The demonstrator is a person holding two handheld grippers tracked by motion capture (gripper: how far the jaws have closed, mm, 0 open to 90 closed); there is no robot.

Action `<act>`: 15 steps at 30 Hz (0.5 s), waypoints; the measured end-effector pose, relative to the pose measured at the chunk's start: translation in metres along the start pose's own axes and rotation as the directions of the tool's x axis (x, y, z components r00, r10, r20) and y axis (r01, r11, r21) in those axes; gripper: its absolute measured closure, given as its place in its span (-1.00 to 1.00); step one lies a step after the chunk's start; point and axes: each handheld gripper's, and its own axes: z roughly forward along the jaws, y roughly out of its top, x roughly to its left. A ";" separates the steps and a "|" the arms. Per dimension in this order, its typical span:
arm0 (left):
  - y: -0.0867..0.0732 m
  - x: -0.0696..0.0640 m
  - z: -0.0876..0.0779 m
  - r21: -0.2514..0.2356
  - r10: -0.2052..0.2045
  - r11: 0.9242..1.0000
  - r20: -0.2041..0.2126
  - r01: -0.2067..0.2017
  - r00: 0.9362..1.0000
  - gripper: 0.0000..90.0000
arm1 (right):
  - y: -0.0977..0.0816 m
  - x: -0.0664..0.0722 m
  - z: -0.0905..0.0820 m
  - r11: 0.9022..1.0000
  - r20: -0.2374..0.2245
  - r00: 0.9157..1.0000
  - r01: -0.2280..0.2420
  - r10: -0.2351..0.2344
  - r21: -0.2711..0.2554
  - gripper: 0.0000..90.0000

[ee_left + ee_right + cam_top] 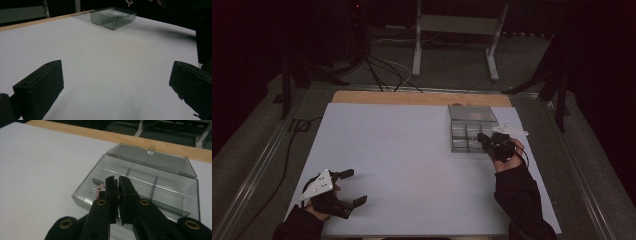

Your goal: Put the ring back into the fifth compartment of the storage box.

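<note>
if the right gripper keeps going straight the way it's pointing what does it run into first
Most likely the clear plastic box: the right gripper, shut on a small pink thing, points over its near wall into the open compartments. How high it hangs above them is unclear.

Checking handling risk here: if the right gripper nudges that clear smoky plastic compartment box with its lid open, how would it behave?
The clear smoky plastic compartment box looks thin-walled and nearly empty, so probably light: a nudge would likely slide it on the smooth white table sheet. Its low, flat shape makes tipping unlikely. The raised lid might flex or swing at its hinge.
</note>
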 end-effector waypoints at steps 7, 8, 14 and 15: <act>0.000 0.000 0.000 -0.003 -0.003 1.000 0.000 0.003 1.000 -0.99 | -0.004 -0.013 0.009 0.999 0.025 0.999 -0.040 0.040 0.017 0.93; 0.000 0.000 0.000 -0.003 -0.003 1.000 0.000 0.003 1.000 -0.99 | -0.004 -0.014 0.010 0.999 0.027 0.999 -0.042 0.041 0.018 0.93; 0.000 0.000 0.000 -0.001 0.000 1.000 -0.002 0.000 1.000 -0.99 | -0.006 -0.019 0.017 0.998 0.038 0.998 -0.057 0.056 0.030 0.93; 0.000 0.000 0.000 0.000 0.000 1.000 -0.001 0.000 1.000 -0.99 | -0.007 -0.021 0.019 0.998 0.042 0.997 -0.061 0.059 0.034 0.93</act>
